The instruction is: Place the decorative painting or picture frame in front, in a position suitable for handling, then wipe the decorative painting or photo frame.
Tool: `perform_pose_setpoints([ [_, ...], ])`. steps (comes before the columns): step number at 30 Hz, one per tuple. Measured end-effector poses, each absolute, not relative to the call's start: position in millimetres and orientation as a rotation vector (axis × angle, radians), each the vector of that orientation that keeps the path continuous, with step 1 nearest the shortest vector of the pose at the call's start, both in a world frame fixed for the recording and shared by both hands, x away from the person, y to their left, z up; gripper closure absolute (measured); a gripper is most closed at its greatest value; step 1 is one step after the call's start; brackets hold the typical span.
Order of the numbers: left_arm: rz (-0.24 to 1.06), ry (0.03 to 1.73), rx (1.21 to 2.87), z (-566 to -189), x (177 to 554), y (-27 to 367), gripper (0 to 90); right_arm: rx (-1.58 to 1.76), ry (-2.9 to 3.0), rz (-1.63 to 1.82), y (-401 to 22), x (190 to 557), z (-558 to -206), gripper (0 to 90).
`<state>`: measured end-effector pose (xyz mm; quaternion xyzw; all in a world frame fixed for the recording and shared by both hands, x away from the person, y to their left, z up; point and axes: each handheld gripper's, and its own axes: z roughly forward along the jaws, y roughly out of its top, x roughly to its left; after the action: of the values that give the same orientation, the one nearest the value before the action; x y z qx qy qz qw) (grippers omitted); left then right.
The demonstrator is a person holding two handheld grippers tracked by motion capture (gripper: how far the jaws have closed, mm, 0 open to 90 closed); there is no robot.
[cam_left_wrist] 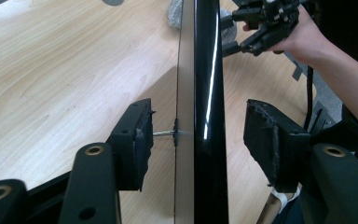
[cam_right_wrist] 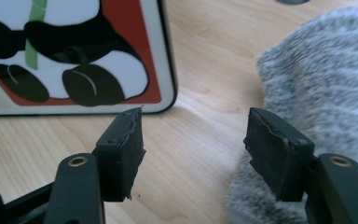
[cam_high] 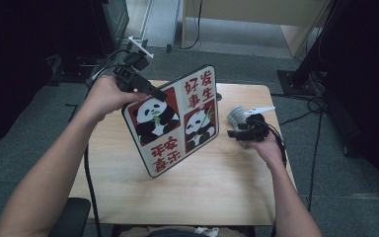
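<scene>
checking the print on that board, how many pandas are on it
2, both on the panda board: one in the red square at its upper left, one in the red square at its right. Its back face is hidden.

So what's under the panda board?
The panda board stands tilted on the wooden table, one corner down. Bare wood shows beneath it. The tabletop right behind the board is hidden.

In the right gripper view, the panda board runs off the top and left edges, and the blurred grey cloth beside it is cut at the right edge. In the left gripper view the board is seen edge-on, its picture hidden, and it covers most of the cloth behind it.
</scene>
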<state>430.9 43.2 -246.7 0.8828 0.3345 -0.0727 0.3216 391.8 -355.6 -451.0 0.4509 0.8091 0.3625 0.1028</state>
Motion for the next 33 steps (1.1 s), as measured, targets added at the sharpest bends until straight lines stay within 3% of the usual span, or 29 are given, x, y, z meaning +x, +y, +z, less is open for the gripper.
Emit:
perform_pose_setpoints([
  [15,-0.106,0.843,2.312,-247,410,58,37.3,1.34,2.319,1.044,-371,398,-442,36.8],
  [23,-0.128,0.848,2.279,-252,403,70,36.8,1.378,2.264,1.067,-380,405,-440,36.0],
  [33,-0.099,0.873,2.254,-259,392,84,36.3,1.459,2.257,0.997,-387,424,-458,35.7],
])
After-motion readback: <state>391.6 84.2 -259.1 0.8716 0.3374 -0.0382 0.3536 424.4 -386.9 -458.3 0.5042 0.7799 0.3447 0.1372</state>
